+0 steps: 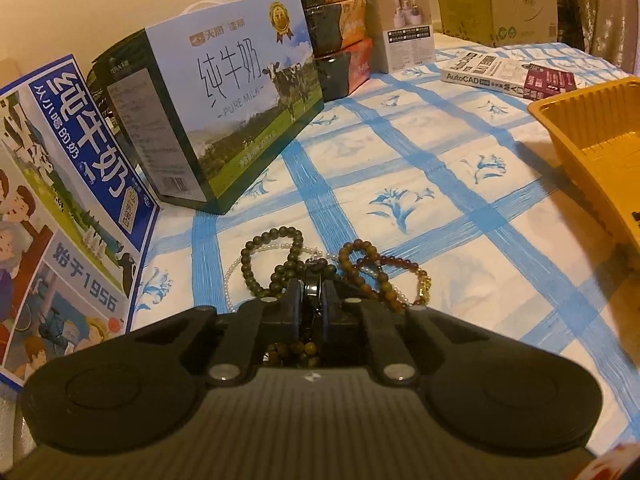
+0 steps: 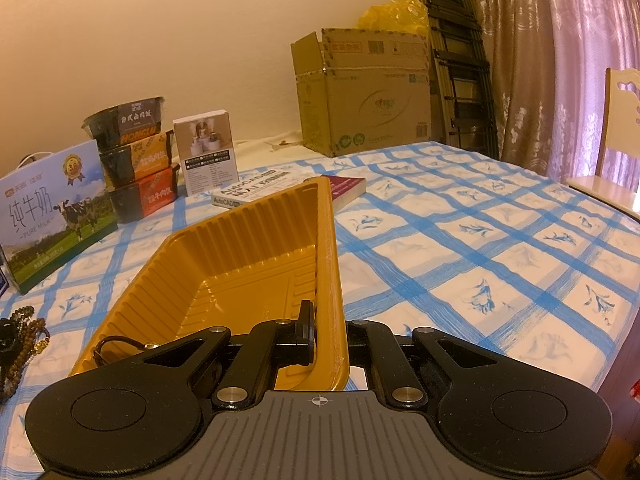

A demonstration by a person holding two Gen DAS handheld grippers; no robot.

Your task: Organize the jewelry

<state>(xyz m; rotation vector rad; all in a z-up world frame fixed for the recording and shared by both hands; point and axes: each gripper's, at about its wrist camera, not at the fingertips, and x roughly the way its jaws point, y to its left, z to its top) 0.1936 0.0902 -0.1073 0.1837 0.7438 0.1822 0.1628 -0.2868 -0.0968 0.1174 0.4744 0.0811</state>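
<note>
On the checkered counter (image 1: 440, 184), mostly undone: left tongs (image 1: 313, 280) clamped on one heaped bracelet (image 1: 313, 270), right tongs (image 2: 326, 328) gripping near-empty tray (image 2: 256, 248).

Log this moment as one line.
left gripper: shut on black bracelet | right gripper: shut on yellow tray wall | bead pile: on tablecloth

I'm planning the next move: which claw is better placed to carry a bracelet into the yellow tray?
Left. The left claw is shut on a black bangle at the bracelet pile, while the right claw is clamped on the yellow tray rim, holding it steady.
</note>
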